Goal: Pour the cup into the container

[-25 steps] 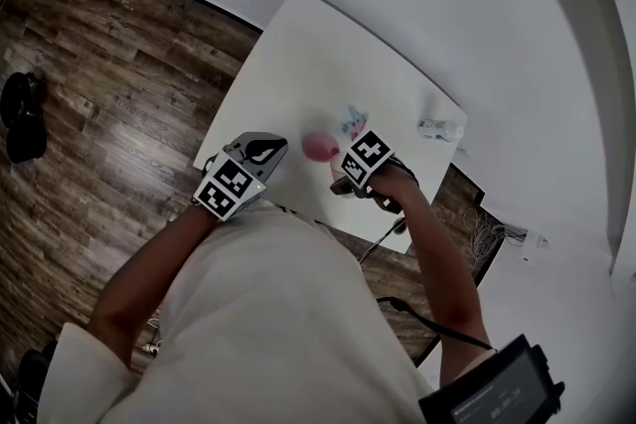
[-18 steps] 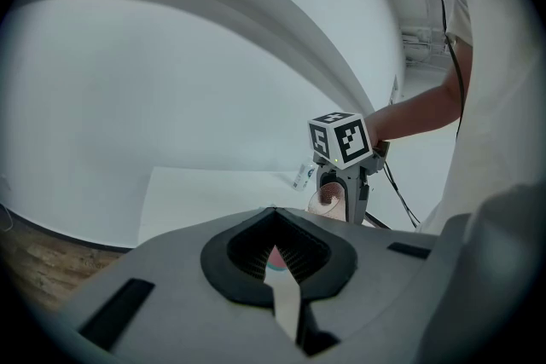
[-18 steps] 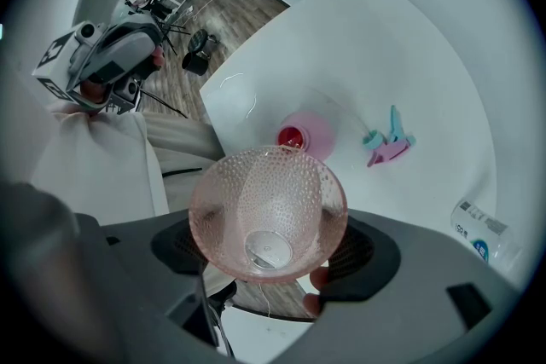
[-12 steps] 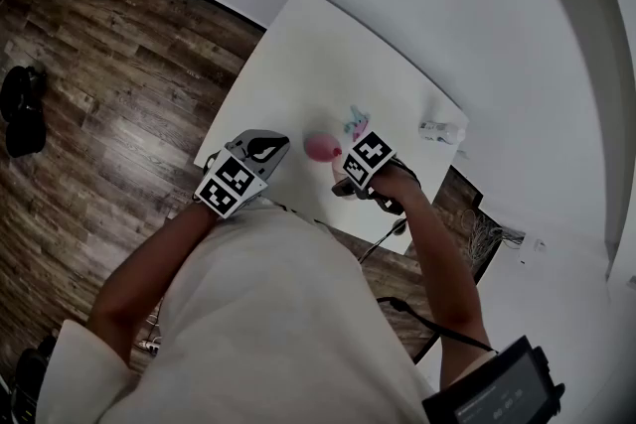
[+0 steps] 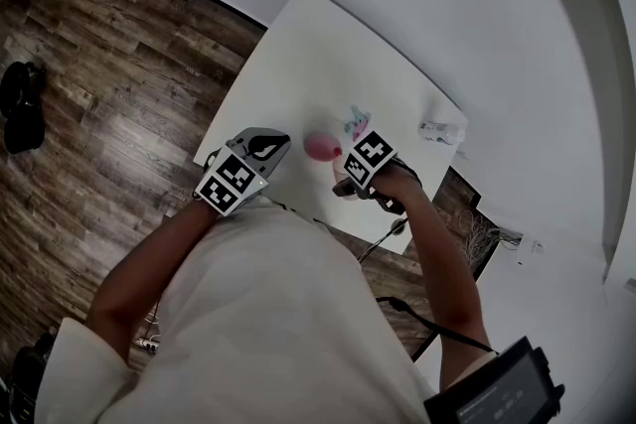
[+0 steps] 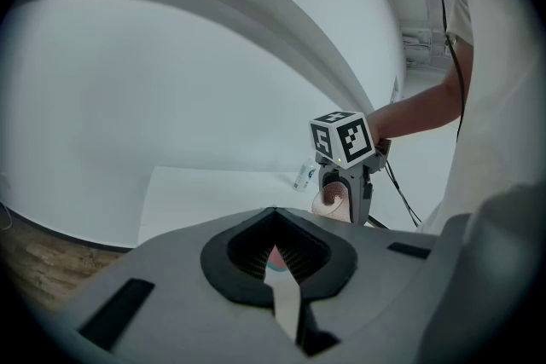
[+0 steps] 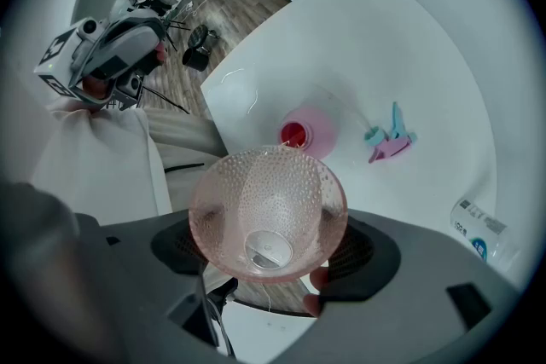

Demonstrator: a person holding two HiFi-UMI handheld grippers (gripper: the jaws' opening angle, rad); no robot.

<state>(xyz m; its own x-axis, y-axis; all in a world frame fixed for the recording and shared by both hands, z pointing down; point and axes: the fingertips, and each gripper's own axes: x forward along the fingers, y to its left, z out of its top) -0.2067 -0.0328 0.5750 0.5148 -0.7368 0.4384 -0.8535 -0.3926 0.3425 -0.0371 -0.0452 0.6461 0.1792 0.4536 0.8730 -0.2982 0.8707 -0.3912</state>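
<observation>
Two jaws of the right gripper [image 7: 273,250] are clamping the pink dotted cup [image 7: 266,209], whose mouth is facing back toward the camera. Just past its rim, up-frame and slightly right, the pink container [image 7: 305,132] is sitting on the table [image 7: 409,55], not touching the cup. The left gripper [image 6: 277,262] is hanging farther off, jaws together on nothing.
</observation>
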